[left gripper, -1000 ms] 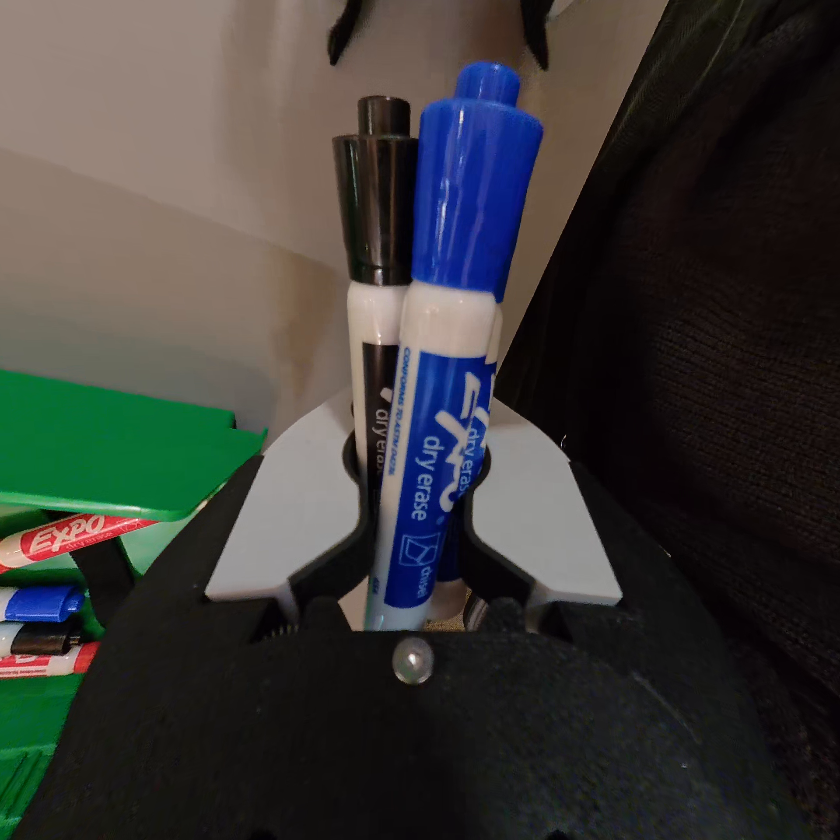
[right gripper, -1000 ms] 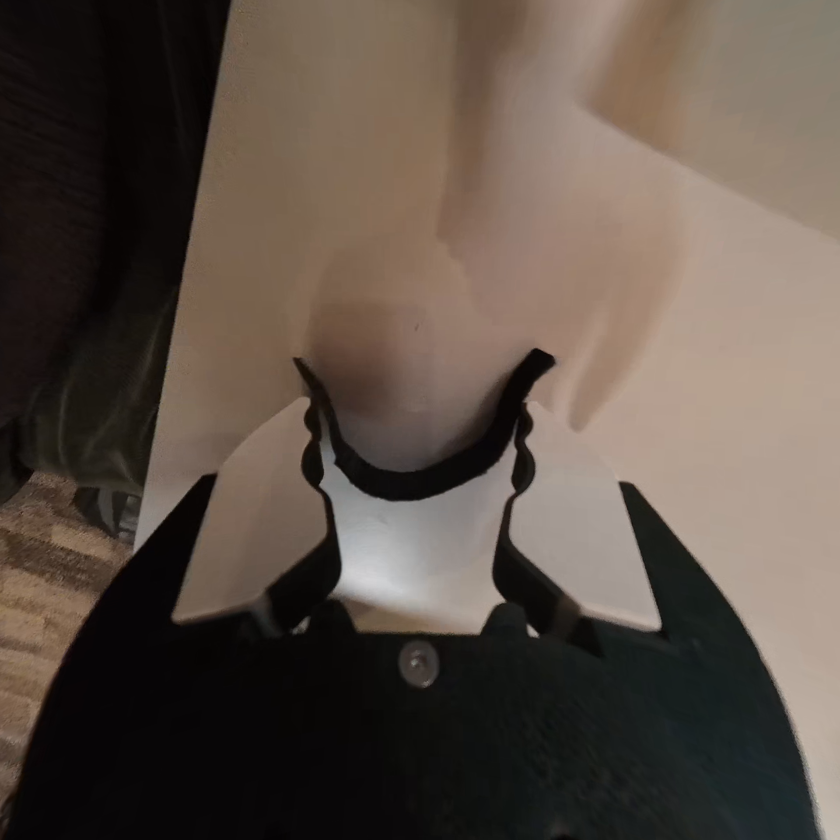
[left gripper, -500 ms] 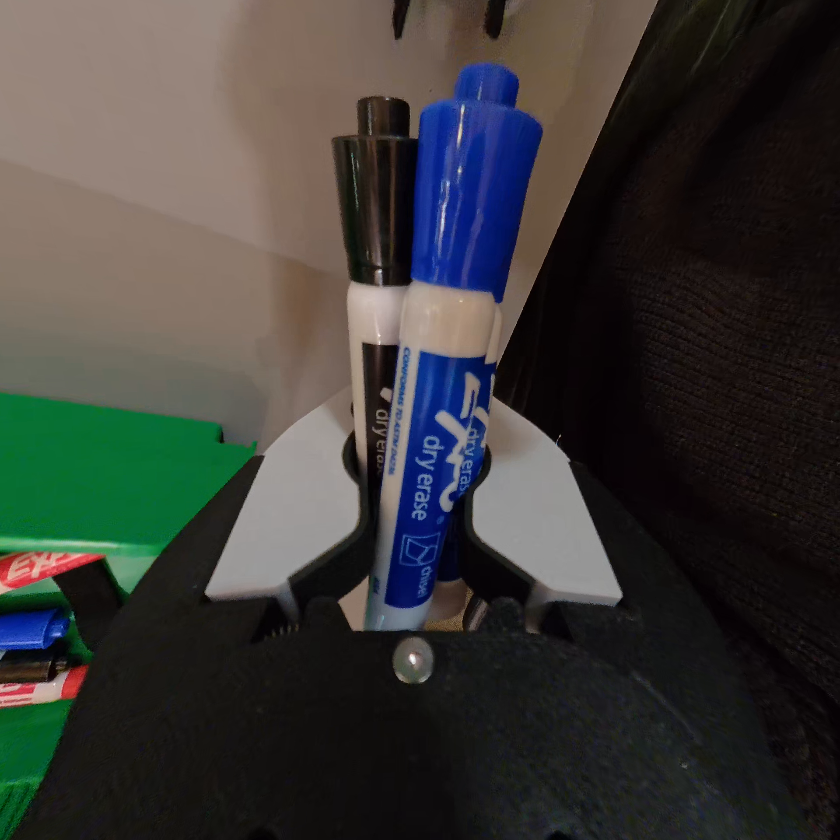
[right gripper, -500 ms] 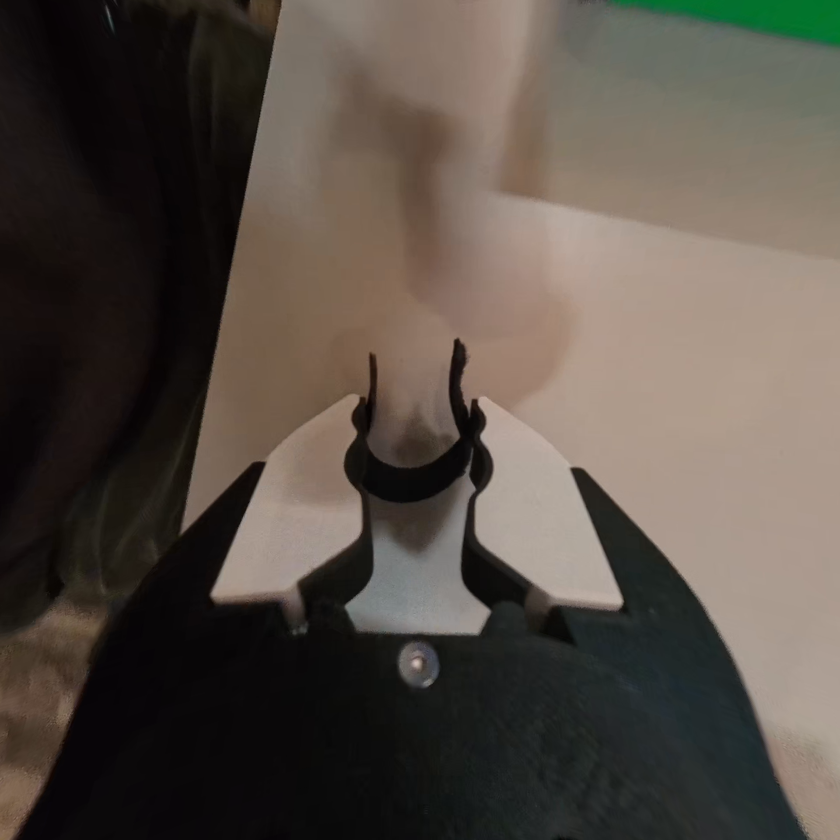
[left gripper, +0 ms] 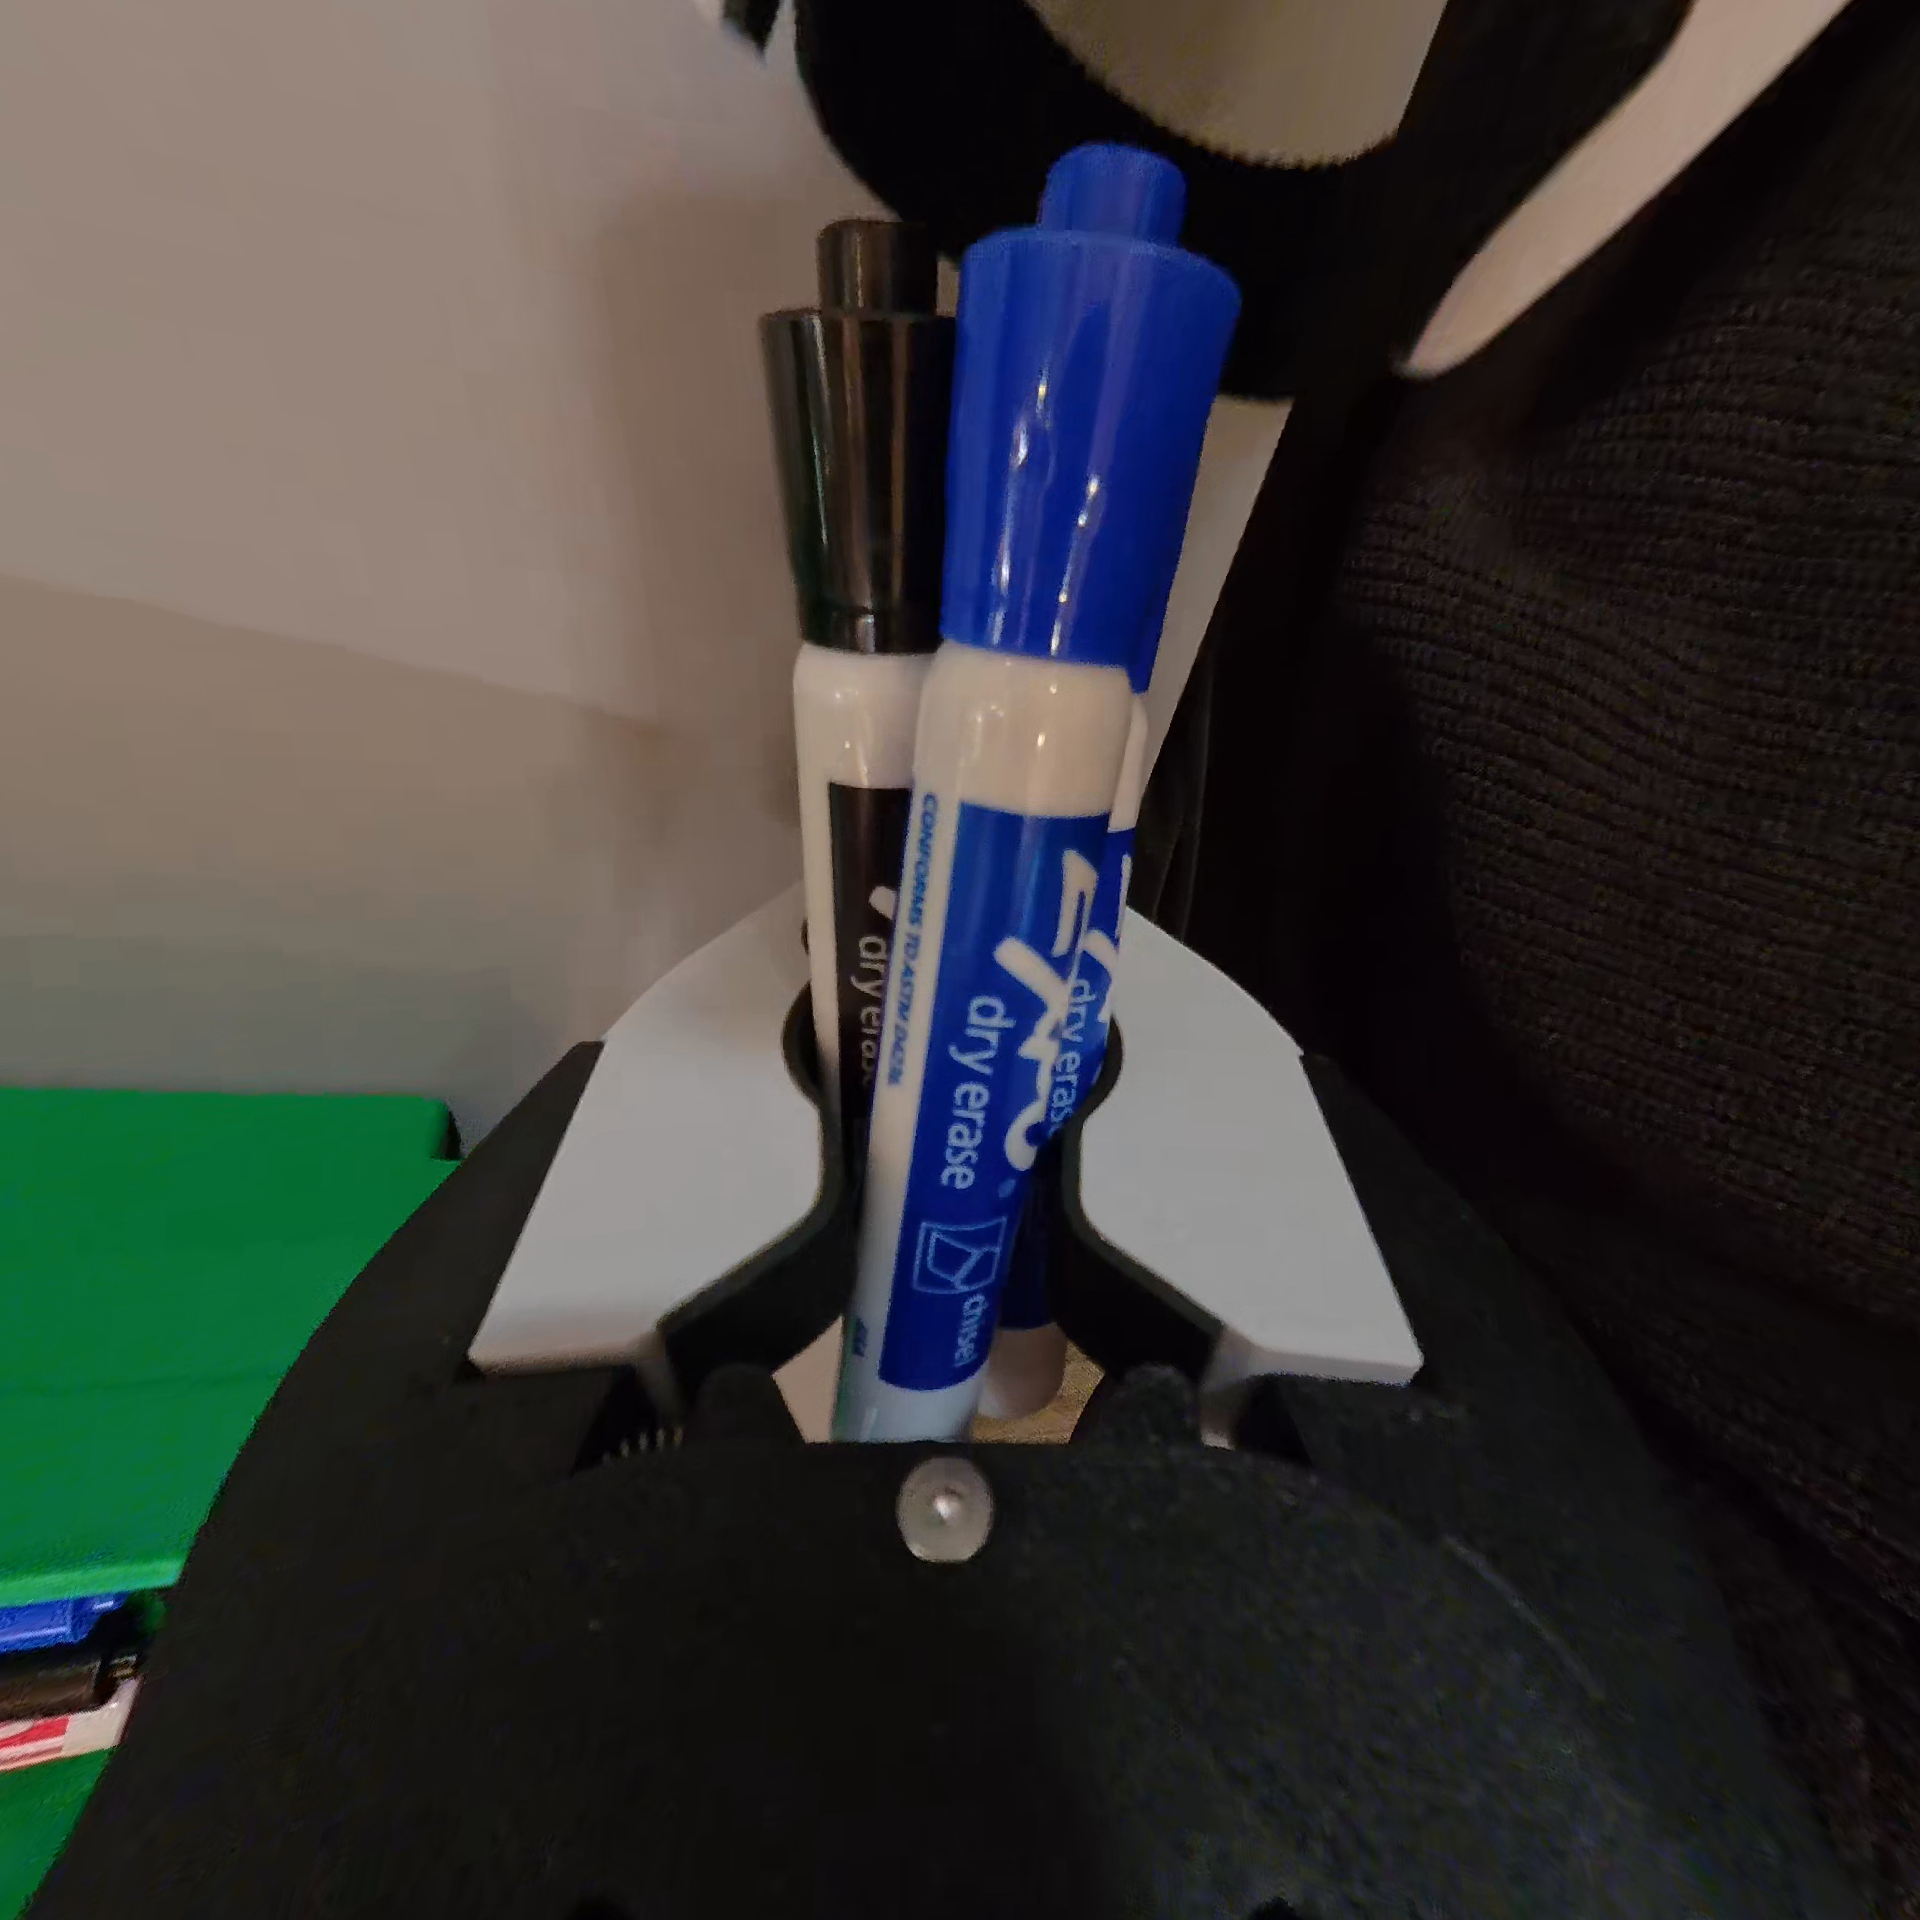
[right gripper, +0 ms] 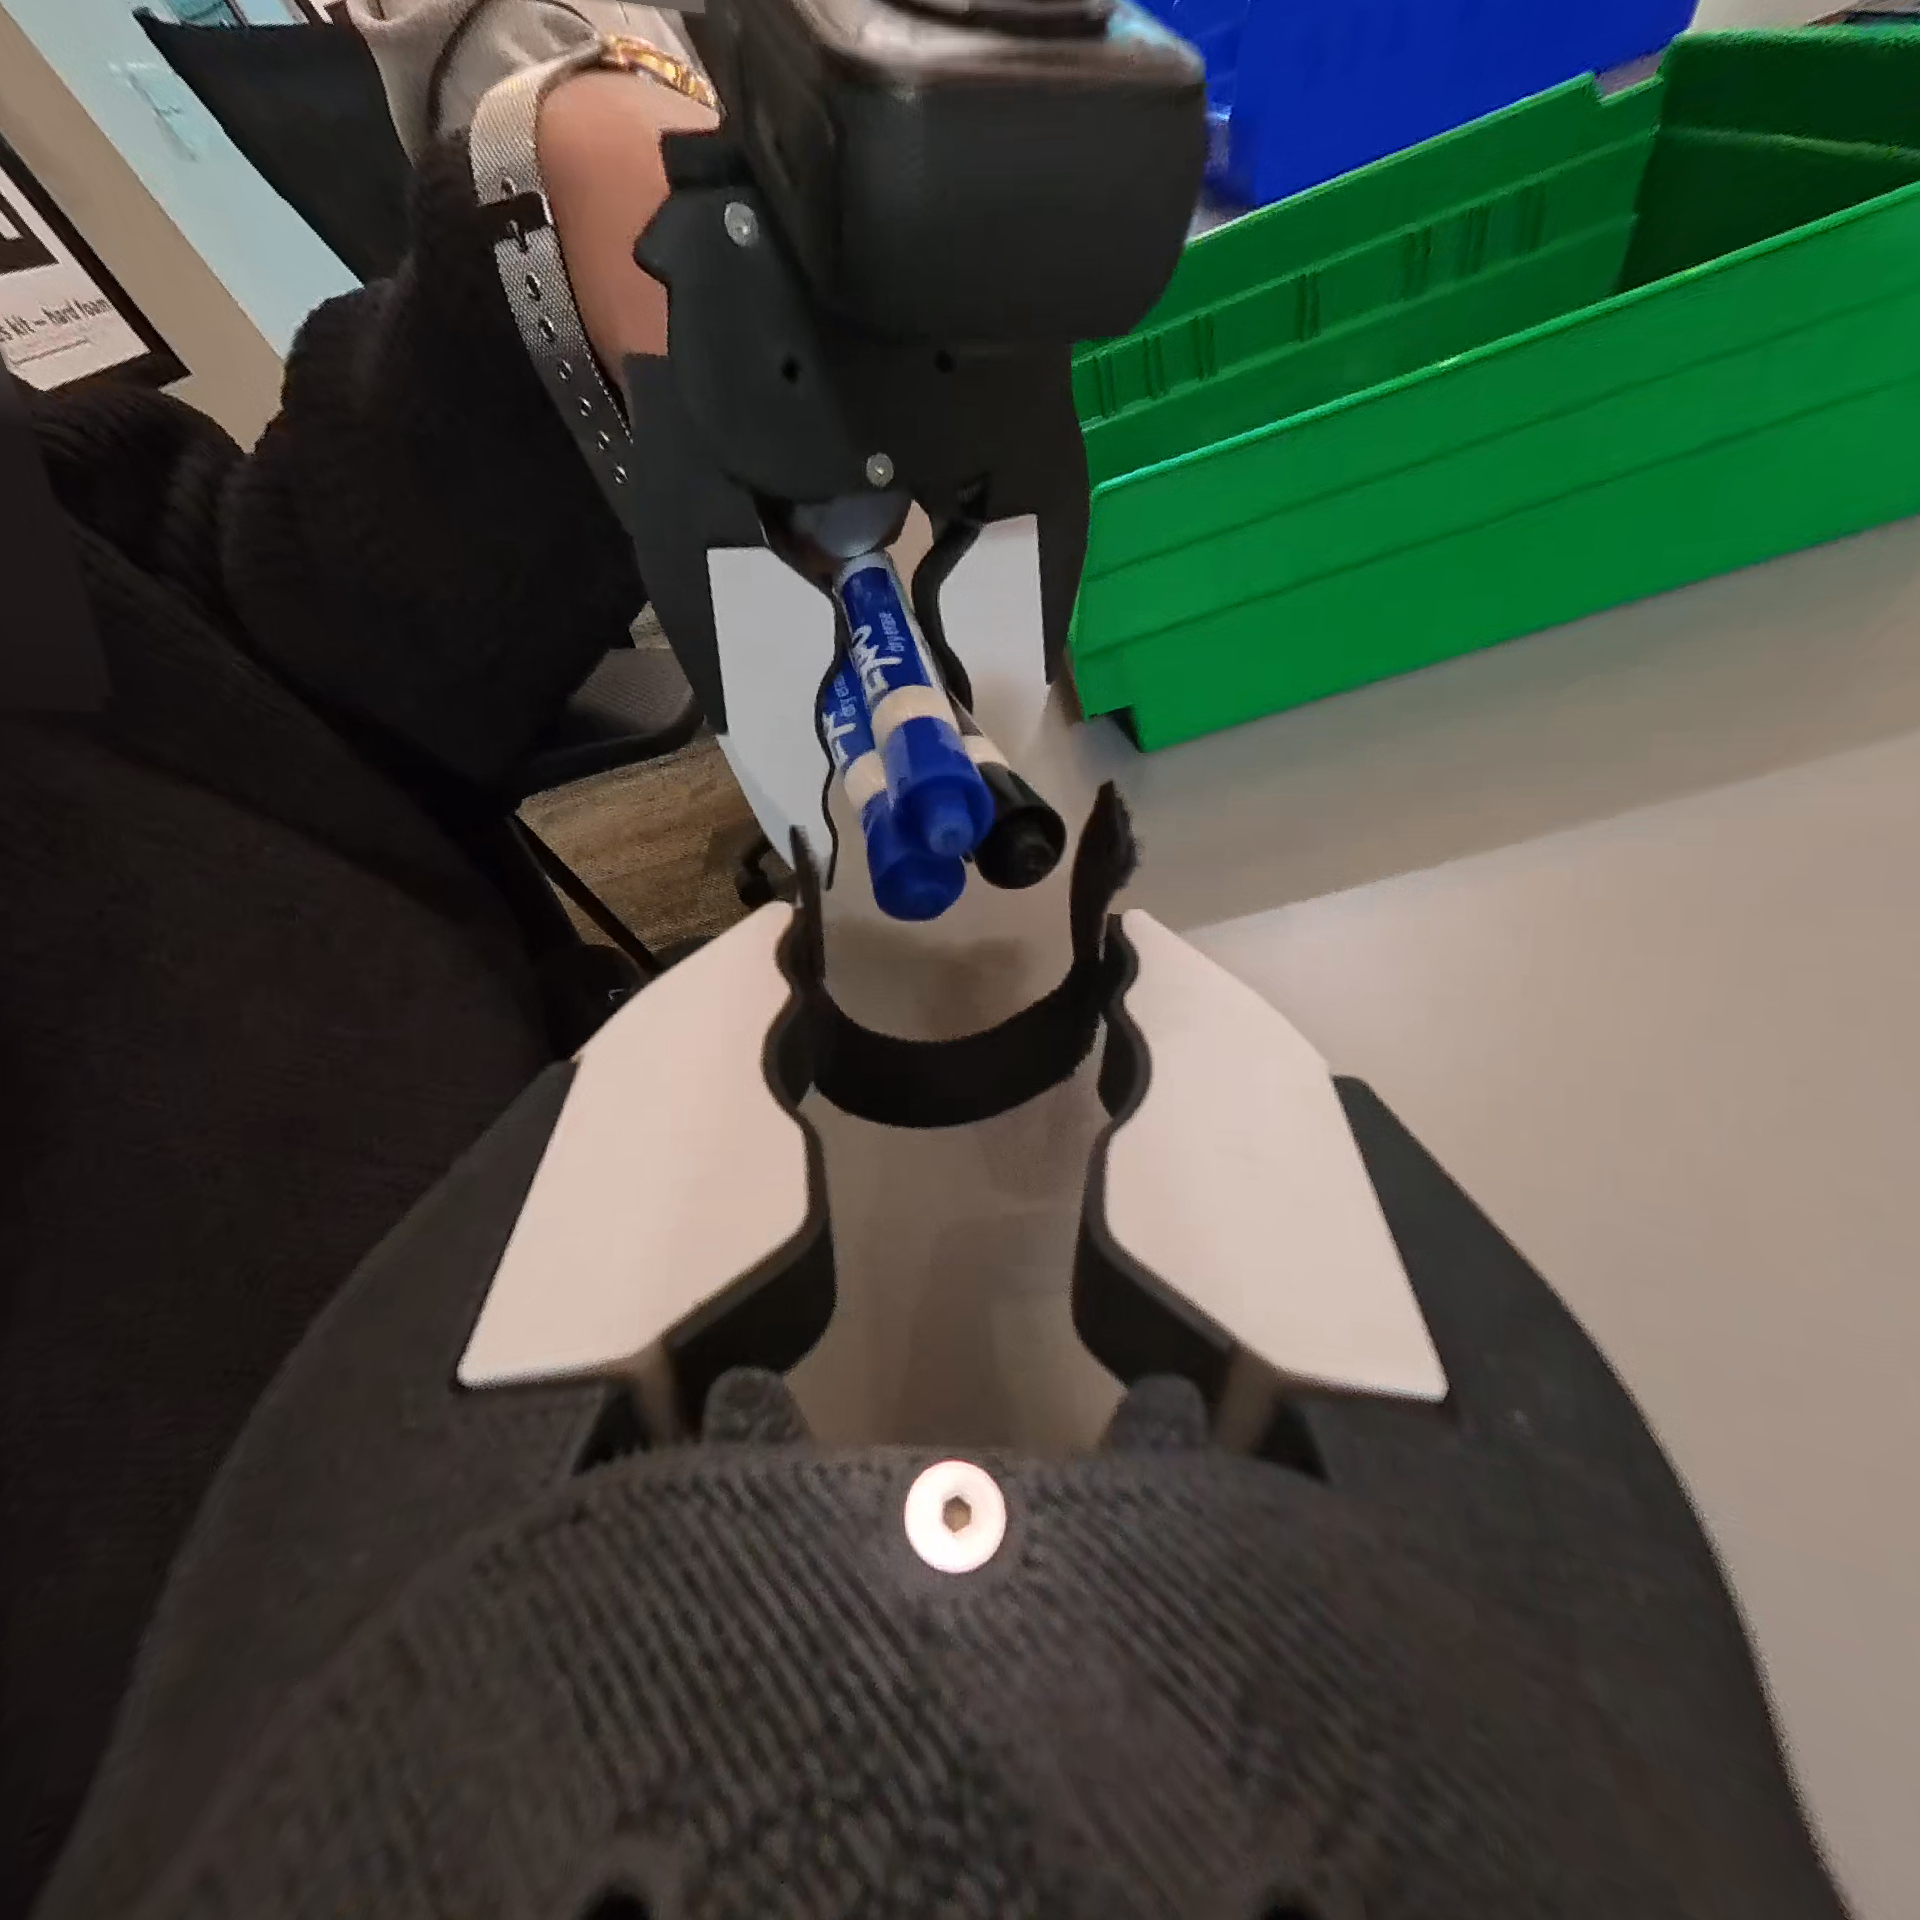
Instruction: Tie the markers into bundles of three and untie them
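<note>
My left gripper point(left gripper: 951, 997) is shut on a bundle of three dry-erase markers, caps pointing forward: a blue marker point(left gripper: 1039, 623) in front, a black marker point(left gripper: 857, 499) on the left, and a second blue one point(left gripper: 1117, 197) behind. My right gripper point(right gripper: 951, 935) holds a black strap point(right gripper: 951, 1075) bowed in a U between its partly spread jaws. It faces the left gripper point(right gripper: 894, 727). The marker caps point(right gripper: 925, 821) point into the strap's open end, just short of it. In the left wrist view the strap point(left gripper: 914, 156) sits right above the caps.
A green bin point(right gripper: 1455, 436) stands on the pale table point(right gripper: 1558, 1039) at the right, with a blue bin point(right gripper: 1351, 83) behind it. In the left wrist view the green bin point(left gripper: 208, 1299) holds more markers point(left gripper: 52, 1652). A person's black sleeve point(right gripper: 208, 831) fills the left.
My right gripper has swung up from the bare table to face the left gripper. Its jaws narrowed, then widened again on the strap. The strap is now close to the marker caps.
</note>
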The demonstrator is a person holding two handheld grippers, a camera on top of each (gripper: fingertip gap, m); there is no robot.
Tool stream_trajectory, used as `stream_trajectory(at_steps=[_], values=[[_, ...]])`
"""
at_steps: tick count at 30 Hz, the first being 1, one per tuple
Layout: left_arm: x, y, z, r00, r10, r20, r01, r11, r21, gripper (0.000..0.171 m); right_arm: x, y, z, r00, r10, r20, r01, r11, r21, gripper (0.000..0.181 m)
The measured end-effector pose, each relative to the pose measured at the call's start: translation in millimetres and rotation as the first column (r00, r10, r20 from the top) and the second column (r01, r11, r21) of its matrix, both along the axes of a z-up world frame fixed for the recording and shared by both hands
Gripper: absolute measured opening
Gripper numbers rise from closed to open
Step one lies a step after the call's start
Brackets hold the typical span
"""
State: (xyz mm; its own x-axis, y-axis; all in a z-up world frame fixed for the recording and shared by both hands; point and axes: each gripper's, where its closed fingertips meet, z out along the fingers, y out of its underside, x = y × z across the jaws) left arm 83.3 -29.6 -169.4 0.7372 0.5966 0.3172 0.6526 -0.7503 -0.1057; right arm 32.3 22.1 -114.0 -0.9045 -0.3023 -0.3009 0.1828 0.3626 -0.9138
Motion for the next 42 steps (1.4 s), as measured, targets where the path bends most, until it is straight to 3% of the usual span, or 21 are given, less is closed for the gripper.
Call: stream_trajectory(at_steps=[32, 42], values=[[6.0, 22.5, -4.9, 0.997, -0.079, 0.018, 0.078, 0.997, 0.021, 0.044, 18.9, -35.4, 15.0, 0.994, 0.002, 0.107, 0.007, 0.997, -0.077, 0.041], [6.9, 23.0, -6.7, 0.996, -0.085, 0.026, 0.085, 0.996, 0.02, 0.045, 19.6, -33.3, 16.4, 0.989, 0.026, 0.147, -0.012, 0.996, -0.092, 0.013]])
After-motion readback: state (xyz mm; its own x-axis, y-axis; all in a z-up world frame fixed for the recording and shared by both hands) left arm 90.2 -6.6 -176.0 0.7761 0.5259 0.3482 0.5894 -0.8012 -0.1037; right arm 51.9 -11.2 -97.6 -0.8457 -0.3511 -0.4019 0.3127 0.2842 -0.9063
